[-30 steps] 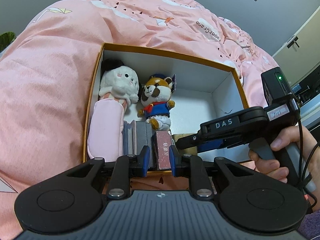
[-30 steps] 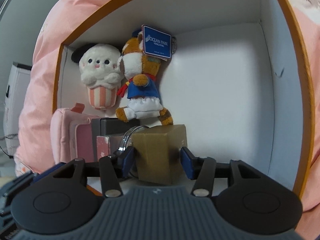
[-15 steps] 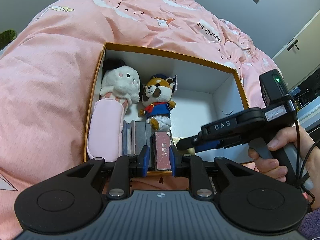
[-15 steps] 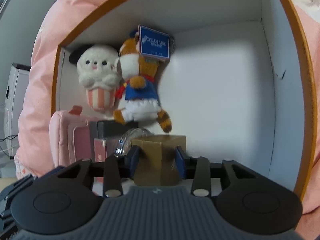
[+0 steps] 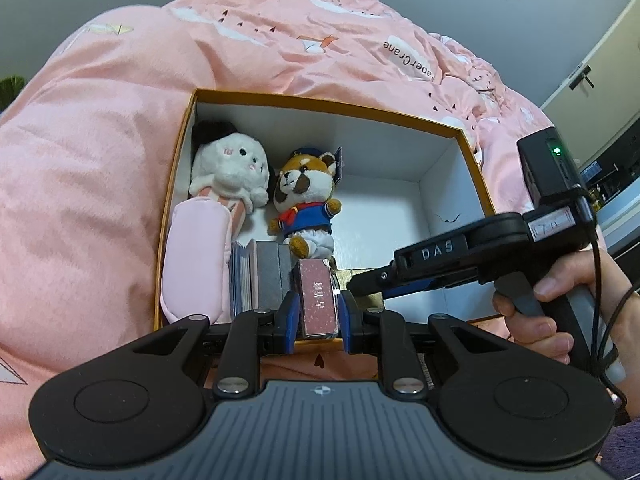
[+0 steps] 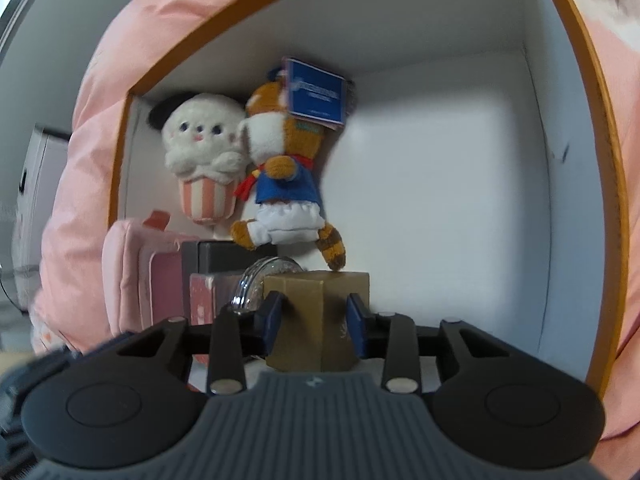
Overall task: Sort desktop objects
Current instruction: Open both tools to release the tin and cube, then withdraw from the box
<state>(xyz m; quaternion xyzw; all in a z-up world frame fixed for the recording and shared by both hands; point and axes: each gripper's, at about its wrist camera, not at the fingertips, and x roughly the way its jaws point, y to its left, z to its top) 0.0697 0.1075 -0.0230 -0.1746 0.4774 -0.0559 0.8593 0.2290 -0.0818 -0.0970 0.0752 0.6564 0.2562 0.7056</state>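
An orange-rimmed white box point(image 5: 472, 160) lies on a pink duvet. Inside it are a white plush point(image 5: 228, 168), a red panda plush point(image 5: 306, 204), a pink pouch point(image 5: 192, 260), upright grey books point(image 5: 268, 276) and a pink-red small box point(image 5: 318, 300). My left gripper point(image 5: 318, 316) is shut on the pink-red box at the box's near edge. My right gripper point(image 6: 314, 322) is shut on a tan cardboard box point(image 6: 316, 316) inside the big box; it also shows in the left wrist view point(image 5: 360, 284). A clear round thing point(image 6: 260, 284) sits just left of the tan box.
The pink duvet point(image 5: 100, 160) surrounds the box on all sides. The right half of the box floor point(image 6: 440, 220) is bare white. The person's hand point(image 5: 560, 320) holds the right gripper at the box's right front corner. A white unit point(image 6: 32, 184) stands beyond the duvet.
My right gripper has closed on the tan box and holds it a little higher. My left gripper keeps its hold on the pink-red box, which has risen slightly.
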